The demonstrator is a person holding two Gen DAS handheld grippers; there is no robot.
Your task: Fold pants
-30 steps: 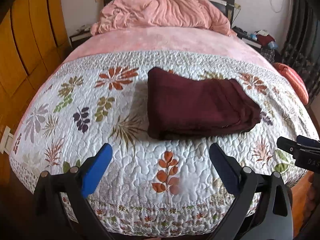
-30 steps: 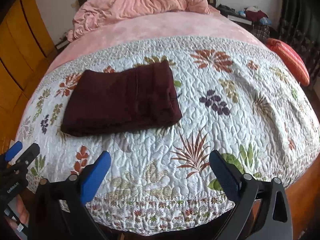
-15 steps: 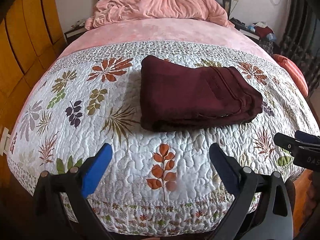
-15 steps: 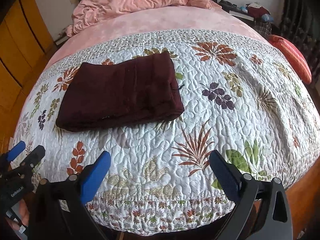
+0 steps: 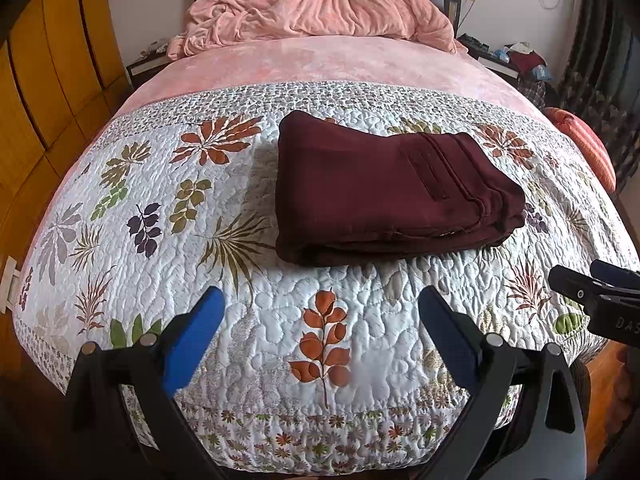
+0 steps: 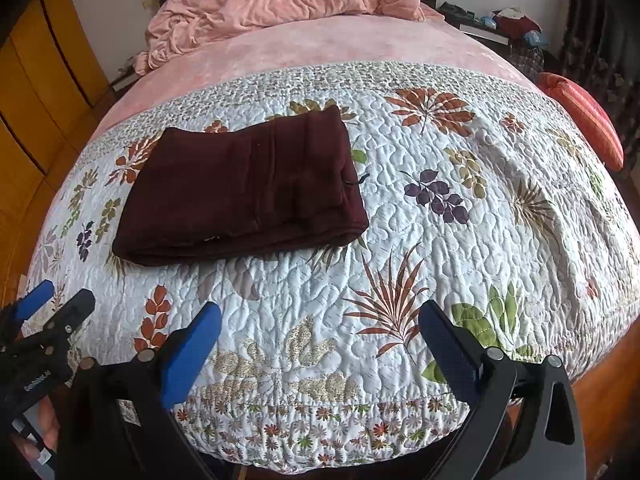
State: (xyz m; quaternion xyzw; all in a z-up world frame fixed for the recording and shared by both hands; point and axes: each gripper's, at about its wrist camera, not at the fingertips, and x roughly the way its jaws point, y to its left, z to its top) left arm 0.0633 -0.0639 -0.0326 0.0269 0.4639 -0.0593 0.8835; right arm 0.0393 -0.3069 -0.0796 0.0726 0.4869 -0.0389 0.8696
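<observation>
Your left gripper and right gripper both hang spread wide and empty over the near edge of the quilt, short of the maroon pants, which lie well up the bed as a compact, layered rectangle. The folding looks finished; at most, tidy an edge or back away. Only your right view shows the drawstring poking out; only your left shows the stitched pocket

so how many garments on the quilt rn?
1: the folded maroon pants, left of centre in the right wrist view, on the quilt. Both grippers open, off it.
</observation>
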